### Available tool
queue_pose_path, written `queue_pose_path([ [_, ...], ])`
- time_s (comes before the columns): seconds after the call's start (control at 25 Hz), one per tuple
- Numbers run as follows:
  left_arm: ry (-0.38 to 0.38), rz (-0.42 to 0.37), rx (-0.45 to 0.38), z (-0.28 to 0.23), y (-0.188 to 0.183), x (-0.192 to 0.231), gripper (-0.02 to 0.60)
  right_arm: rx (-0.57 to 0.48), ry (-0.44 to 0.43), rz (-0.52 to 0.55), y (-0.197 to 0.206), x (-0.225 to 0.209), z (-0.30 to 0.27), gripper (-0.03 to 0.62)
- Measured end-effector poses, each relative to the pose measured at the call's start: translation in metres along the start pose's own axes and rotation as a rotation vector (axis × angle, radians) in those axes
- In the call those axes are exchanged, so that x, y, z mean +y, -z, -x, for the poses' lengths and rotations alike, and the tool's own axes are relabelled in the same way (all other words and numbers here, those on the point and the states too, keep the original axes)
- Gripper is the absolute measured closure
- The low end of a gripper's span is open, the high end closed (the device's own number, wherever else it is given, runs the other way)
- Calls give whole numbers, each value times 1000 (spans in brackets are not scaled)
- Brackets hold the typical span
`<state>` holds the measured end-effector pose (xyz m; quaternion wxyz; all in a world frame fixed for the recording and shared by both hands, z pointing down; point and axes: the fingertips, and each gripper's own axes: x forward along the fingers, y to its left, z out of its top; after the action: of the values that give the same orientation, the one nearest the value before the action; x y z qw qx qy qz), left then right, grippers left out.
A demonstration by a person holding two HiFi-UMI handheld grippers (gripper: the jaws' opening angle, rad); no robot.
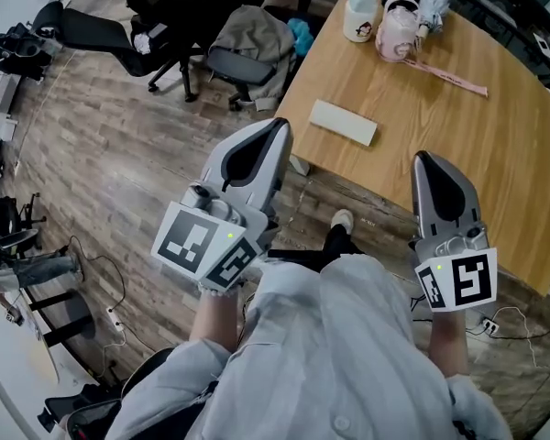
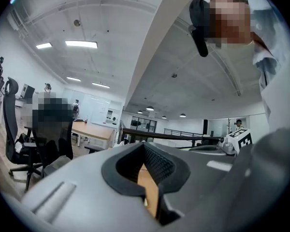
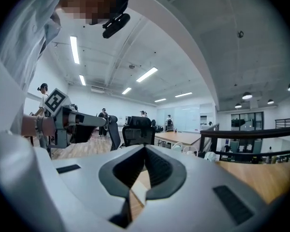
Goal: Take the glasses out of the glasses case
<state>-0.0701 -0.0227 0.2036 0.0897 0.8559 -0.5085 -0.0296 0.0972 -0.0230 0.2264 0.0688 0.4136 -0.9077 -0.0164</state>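
Glasses case [image 1: 343,122] — long axis along tbl [image 1: 458,154] edge.

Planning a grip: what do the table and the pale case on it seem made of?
Table: wood or wood laminate, satin, visible grain. Case: pale, smooth, matte, no shine; perhaps plastic or faux leather, too small to tell.

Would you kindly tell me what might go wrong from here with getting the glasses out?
The left tongs and right tongs are shut and empty; unopened, they may just shove the case. The case lies near the table edge, so a push might slide it off.
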Motion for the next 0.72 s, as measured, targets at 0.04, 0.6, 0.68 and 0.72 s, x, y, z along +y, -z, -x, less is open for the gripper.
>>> queue_pose_path([
  [0.04,-4,9,-1,-8,-1,1,578,4,-8,3,1,-8,-5,592],
  [0.6,-26,0,20,-79,-8,0,578,3,-31,-12,6,-75,-36,592],
  [0.68,-24,4,25,-85,-7,0,578,5,-29,-12,8,-79,-38,592],
  [0.72,-21,5,28,-88,-6,-1,578,6,-27,-14,8,-80,-38,592],
])
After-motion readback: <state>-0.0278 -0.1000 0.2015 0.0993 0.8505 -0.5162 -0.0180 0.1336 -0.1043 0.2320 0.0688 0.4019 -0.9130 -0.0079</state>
